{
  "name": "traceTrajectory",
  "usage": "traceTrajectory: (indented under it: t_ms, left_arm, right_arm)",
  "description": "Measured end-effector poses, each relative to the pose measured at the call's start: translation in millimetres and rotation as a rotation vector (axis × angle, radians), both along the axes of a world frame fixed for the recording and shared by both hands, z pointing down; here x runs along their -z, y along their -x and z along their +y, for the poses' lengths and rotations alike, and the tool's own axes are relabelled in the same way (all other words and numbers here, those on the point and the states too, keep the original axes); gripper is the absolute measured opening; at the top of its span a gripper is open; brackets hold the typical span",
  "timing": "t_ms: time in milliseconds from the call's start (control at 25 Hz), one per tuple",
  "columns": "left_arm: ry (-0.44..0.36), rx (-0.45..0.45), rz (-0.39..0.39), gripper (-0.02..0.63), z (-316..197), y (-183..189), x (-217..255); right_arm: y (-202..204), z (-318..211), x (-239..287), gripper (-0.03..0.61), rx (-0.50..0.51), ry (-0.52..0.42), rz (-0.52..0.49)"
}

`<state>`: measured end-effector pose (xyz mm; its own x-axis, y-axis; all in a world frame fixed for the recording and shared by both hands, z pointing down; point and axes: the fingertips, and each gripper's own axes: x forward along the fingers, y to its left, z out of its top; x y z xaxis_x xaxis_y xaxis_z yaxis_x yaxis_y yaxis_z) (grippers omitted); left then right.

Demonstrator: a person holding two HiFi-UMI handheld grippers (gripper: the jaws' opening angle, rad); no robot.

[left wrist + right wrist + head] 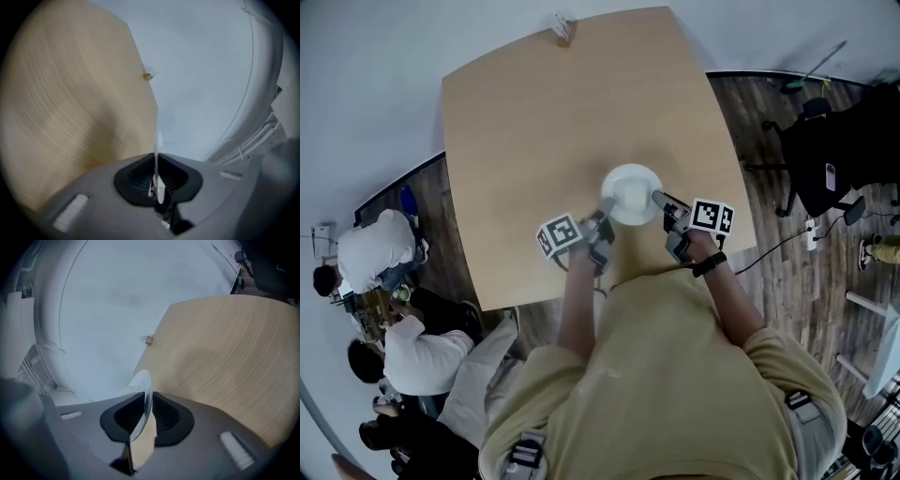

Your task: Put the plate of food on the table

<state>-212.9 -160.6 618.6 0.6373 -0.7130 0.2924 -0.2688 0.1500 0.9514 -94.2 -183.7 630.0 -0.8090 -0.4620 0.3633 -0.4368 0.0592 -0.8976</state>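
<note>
A white plate [631, 194] sits on the tan wooden table [544, 122] near its front edge. What lies in the plate I cannot make out. My left gripper [605, 217] is at the plate's left rim and is shut on it; in the left gripper view the thin rim [159, 140] stands edge-on, pinched between the dark pads of the left gripper [155, 178]. My right gripper [661, 200] is at the right rim. In the right gripper view the rim [143, 380] lies between the jaws of the right gripper [146, 413] with a slit beside it, so they stand slightly open.
A small brown-and-white object [564, 28] stands at the table's far edge. Several seated people [375, 253] are to the left of the table. A black office chair [825, 159] and a floor cable [787, 246] are to the right.
</note>
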Motion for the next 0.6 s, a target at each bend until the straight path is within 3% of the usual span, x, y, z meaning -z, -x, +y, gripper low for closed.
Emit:
traceTrajectory:
  t_ms: [160,400,600]
  left_arm:
    - [-0.014,0.008,-0.056,0.017,-31,3,-15]
    - [0.033,0.012,-0.079,0.017,-77,3,-42]
    - [0.041,0.032,-0.122,0.015,-130,9,-61]
  right_arm:
    - [3,-33,-16,0.052,0.002,-0.056,0.020]
    - [6,-82,-44,0.063,0.068,-0.038,0.093]
    - [12,-136,-66,0.064,0.050,-0.027,0.111]
